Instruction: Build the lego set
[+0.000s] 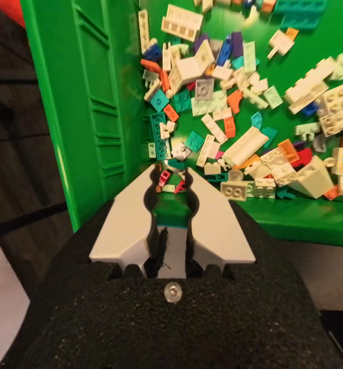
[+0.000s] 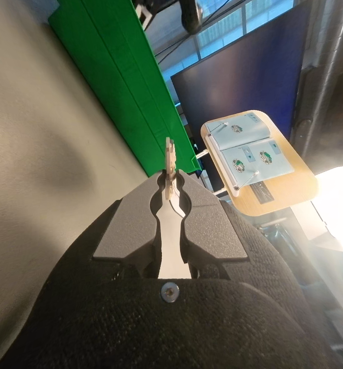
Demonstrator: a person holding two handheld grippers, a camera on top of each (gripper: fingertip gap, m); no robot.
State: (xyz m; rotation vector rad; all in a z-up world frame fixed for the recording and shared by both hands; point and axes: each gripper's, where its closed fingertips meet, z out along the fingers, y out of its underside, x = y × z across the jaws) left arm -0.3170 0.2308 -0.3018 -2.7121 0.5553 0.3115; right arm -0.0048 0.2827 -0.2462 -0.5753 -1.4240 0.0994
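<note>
In the left wrist view a green tray (image 1: 286, 215) holds a heap of loose lego pieces (image 1: 216, 103), mostly white, teal, orange and blue. My left gripper (image 1: 170, 171) hovers over the tray's near left corner, open and empty, with small red and pink pieces (image 1: 163, 178) showing between its fingers. In the right wrist view my right gripper (image 2: 170, 174) is shut on a flat tan lego plate assembly (image 2: 170, 157), held edge-on and sticking up past the fingertips, above the pale table (image 2: 36, 119).
The tray's raised green wall (image 1: 90, 99) stands left of the left gripper. In the right wrist view the green tray edge (image 2: 114, 79) runs diagonally. A wooden stand (image 2: 266, 179) carries an open instruction booklet (image 2: 250, 151) in front of a dark monitor (image 2: 236, 83). Left tips to right tips: about 35 centimetres.
</note>
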